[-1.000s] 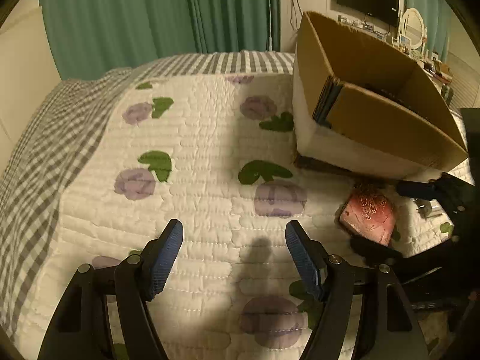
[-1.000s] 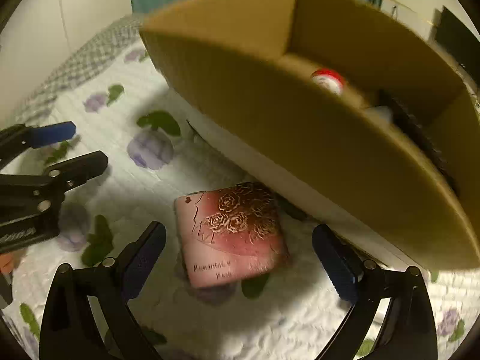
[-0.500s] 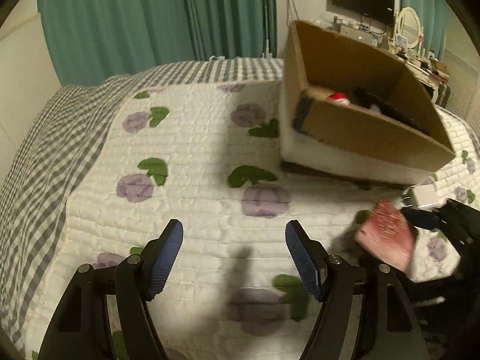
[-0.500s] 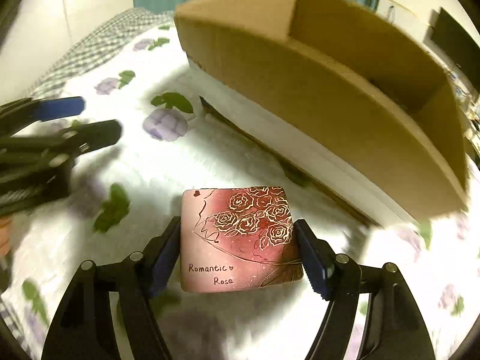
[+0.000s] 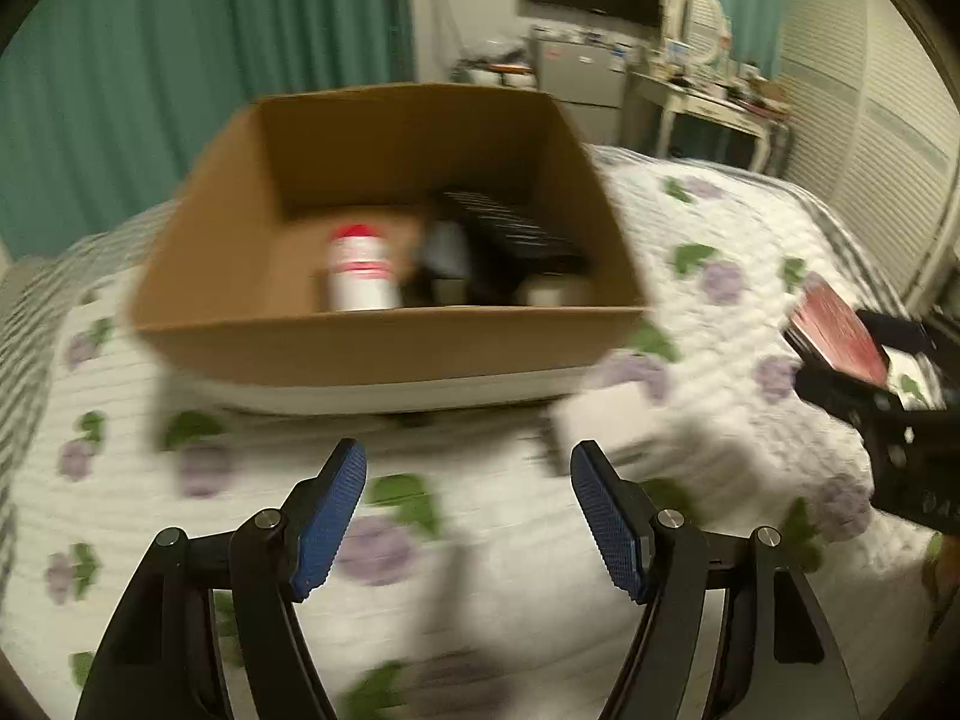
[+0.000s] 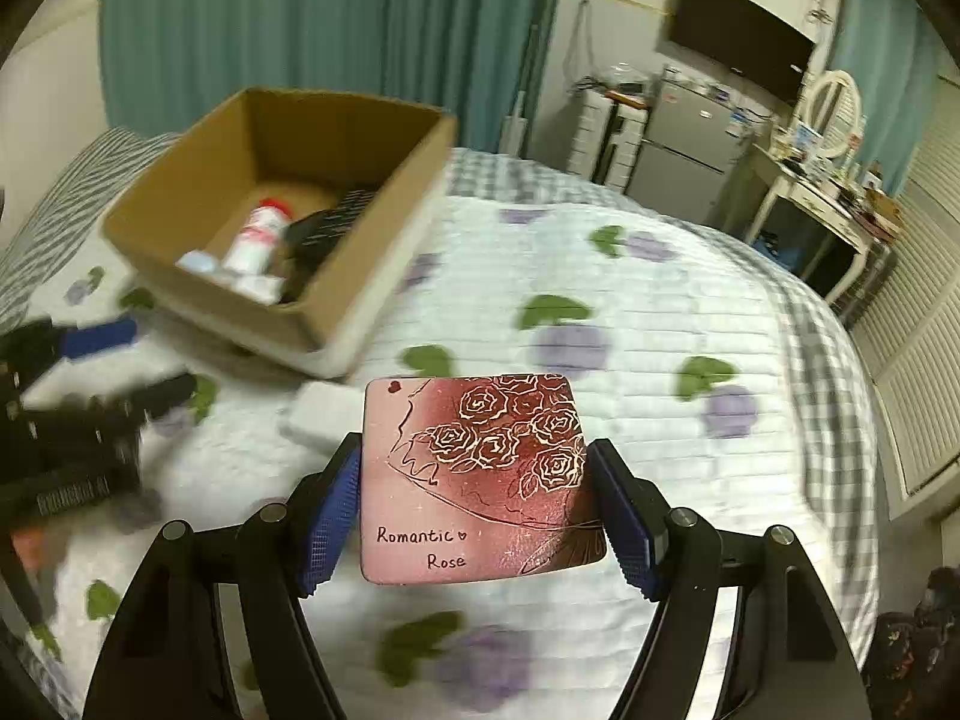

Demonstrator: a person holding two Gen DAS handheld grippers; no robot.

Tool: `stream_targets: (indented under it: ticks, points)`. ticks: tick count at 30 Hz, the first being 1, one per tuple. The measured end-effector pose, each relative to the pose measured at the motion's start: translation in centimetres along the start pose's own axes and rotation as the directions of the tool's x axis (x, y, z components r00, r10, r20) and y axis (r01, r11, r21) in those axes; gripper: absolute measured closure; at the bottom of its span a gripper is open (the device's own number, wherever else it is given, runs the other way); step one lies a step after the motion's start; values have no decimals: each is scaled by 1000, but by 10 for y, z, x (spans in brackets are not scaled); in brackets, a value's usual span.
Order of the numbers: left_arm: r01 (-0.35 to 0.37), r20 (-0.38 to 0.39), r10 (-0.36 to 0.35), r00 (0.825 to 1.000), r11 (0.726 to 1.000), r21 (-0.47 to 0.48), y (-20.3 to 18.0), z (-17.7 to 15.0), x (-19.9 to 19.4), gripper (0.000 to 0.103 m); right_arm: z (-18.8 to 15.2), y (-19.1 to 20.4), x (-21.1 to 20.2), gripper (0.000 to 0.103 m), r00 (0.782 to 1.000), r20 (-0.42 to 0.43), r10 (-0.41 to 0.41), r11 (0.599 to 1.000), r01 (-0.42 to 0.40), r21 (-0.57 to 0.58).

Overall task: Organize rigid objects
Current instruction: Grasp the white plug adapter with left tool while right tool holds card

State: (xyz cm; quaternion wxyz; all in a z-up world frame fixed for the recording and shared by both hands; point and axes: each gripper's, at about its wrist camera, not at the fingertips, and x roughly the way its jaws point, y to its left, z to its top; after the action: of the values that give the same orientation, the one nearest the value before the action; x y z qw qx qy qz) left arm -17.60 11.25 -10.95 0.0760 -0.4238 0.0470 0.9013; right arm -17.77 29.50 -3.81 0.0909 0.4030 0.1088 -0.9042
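Observation:
My right gripper (image 6: 477,516) is shut on a flat pink-red tin (image 6: 480,474) printed with roses and "Romantic Rose", held above the quilt. The tin also shows at the right edge of the left wrist view (image 5: 837,333). An open cardboard box (image 5: 384,336) stands on the bed and holds a white bottle with a red cap (image 5: 360,267) and a dark flat object (image 5: 510,234). The box shows at the left in the right wrist view (image 6: 240,306). My left gripper (image 5: 468,516) is open and empty in front of the box. A small white block (image 6: 324,414) lies on the quilt.
The bed has a white quilt (image 6: 630,324) with purple flowers and green leaves. Teal curtains (image 5: 180,60) hang behind. A fridge (image 6: 684,144), a white dressing table with a mirror (image 6: 828,180) and a wall TV (image 6: 738,36) stand at the far right.
My right gripper has shut on the tin and lifted it off the quilt, away from the box. My left gripper has risen and turned toward the box, staying open.

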Motion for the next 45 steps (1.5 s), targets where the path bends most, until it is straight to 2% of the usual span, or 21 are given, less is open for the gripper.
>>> stream_targets:
  ticks: [4,8,17,21,22,23,29,33,38,45]
  points:
    - [24,-35,-23,999,999,32,-30,6,23,29,4,-17,12,30,1000,5,22,999,-22,50]
    - [34,-54,-33,998,999,13,-48,9,42,29,5,-22,21,30,999,-5,52,995,-51,80]
    - [22,-116,-27,993,999,-41,-51,13,79,29,3,-23,33,30,996,-26,82,993,-79,88]
    - [32,-97,-37,995,999,-44,-50,12,76,32,2,-20,31,30,997,-23,74,994,-72,78]
    - [45,-88,-48,995,998,-39,-51,12,73,35,2,-19,31,30,997,-25,70,995,-68,75]
    - [49,-84,-51,995,998,-27,-52,11,70,47,2,-19,31,30,997,-26,67,995,-65,73]
    - [48,-83,-48,995,999,1,-50,6,49,48,0,-11,19,30,1000,-6,24,999,-24,46]
    - [48,-52,-48,997,999,-1,-42,3,22,48,0,-8,4,30,1000,8,10,999,-11,47]
    - [58,18,-58,998,998,-8,-31,5,-23,48,4,6,-22,30,999,35,19,999,-21,47]
    - [39,162,-35,986,999,-21,-6,29,-92,48,36,35,-74,30,992,129,8,1000,-7,-14]
